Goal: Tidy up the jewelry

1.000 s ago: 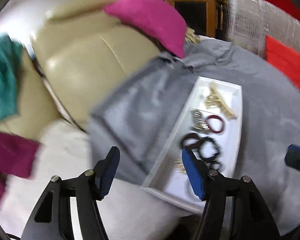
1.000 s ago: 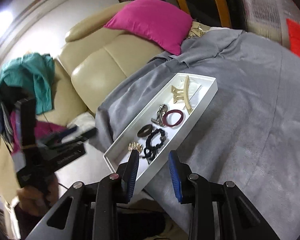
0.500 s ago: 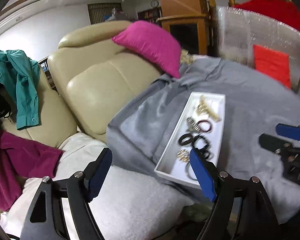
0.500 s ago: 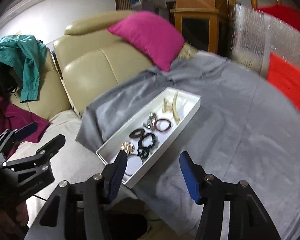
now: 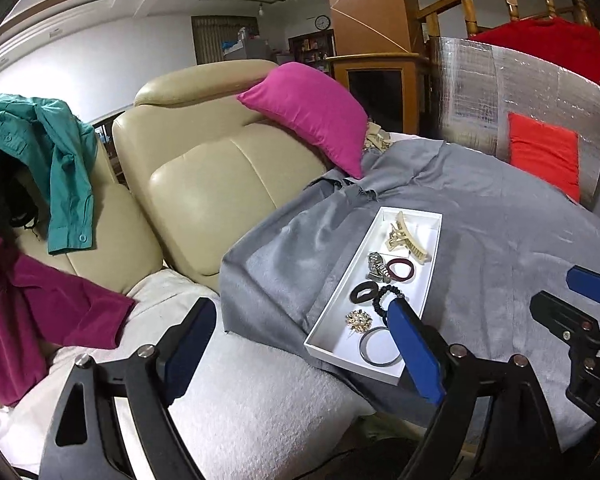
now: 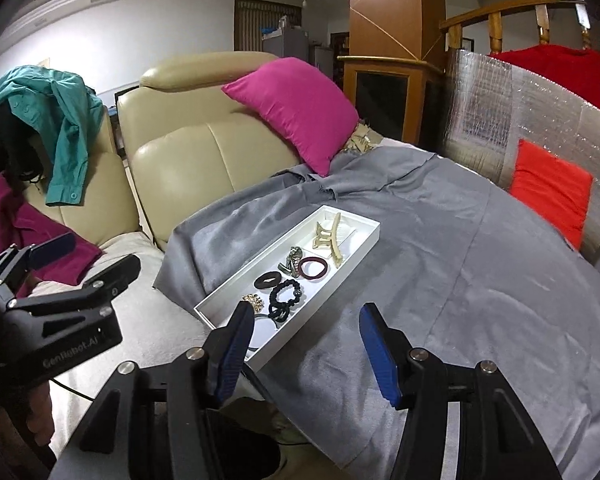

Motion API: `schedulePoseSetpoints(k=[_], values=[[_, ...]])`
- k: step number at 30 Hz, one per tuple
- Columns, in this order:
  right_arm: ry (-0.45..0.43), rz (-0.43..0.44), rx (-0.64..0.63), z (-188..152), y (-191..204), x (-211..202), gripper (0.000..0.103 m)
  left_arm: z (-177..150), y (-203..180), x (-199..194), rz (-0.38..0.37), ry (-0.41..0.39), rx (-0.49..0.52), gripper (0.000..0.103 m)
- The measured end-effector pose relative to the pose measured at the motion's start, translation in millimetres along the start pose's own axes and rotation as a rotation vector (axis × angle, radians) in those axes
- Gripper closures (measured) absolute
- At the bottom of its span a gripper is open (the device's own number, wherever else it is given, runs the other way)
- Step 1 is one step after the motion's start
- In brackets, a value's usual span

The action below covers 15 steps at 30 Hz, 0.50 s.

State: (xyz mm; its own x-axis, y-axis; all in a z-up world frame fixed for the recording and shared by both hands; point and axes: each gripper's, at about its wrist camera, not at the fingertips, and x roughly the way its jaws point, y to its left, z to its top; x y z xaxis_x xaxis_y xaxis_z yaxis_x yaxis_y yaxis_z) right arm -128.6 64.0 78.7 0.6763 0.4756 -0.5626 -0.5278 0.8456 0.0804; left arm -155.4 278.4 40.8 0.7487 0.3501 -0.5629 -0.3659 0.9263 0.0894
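A long white tray [image 5: 431, 264] [image 6: 364, 242] lies on a grey cloth. It holds a beige hair claw [image 5: 405, 237] [image 6: 329, 238], a maroon hair tie [image 5: 400, 270] [image 6: 313, 269], a metal clip [image 5: 378, 266], a black ring tie [image 5: 364, 293], a black beaded band [image 6: 285, 292], a gold brooch [image 5: 358, 319] and a grey bangle [image 5: 378, 347]. My left gripper [image 5: 300, 344] is open and empty, near the tray's close end. My right gripper [image 6: 306, 344] is open and empty, just short of the tray. Each gripper shows in the other's view [image 5: 580, 312] [image 6: 64, 264].
The grey cloth [image 6: 460, 264] covers a table. A beige leather sofa [image 5: 220, 184] stands behind, with a pink cushion [image 5: 308, 112], a teal shirt [image 5: 56, 156] and a magenta garment [image 5: 32, 304]. A silver foil panel [image 6: 512, 120] with a red pad [image 6: 548, 192] stands at the right.
Both grippers have pulled back and up from the tray, which now looks smaller and farther off. The right gripper's jaws have opened wider. Nothing was picked up.
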Motion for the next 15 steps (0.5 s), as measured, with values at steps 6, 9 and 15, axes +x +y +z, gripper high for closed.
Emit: schedulePoseSetpoints(k=[6, 9, 15], values=[[-0.028, -0.008, 0.007, -1, 0, -13, 0.044, 4, 4, -10, -0.008, -0.020, -0.022, 0.015], [-0.041, -0.012, 0.012, -2, 1, -19, 0.044, 3, 1, -14, -0.001, -0.024, -0.020, 0.015], [-0.047, -0.010, 0.020, -4, 3, -23, 0.043, 1, -2, -13, 0.006, -0.015, -0.012, 0.014]])
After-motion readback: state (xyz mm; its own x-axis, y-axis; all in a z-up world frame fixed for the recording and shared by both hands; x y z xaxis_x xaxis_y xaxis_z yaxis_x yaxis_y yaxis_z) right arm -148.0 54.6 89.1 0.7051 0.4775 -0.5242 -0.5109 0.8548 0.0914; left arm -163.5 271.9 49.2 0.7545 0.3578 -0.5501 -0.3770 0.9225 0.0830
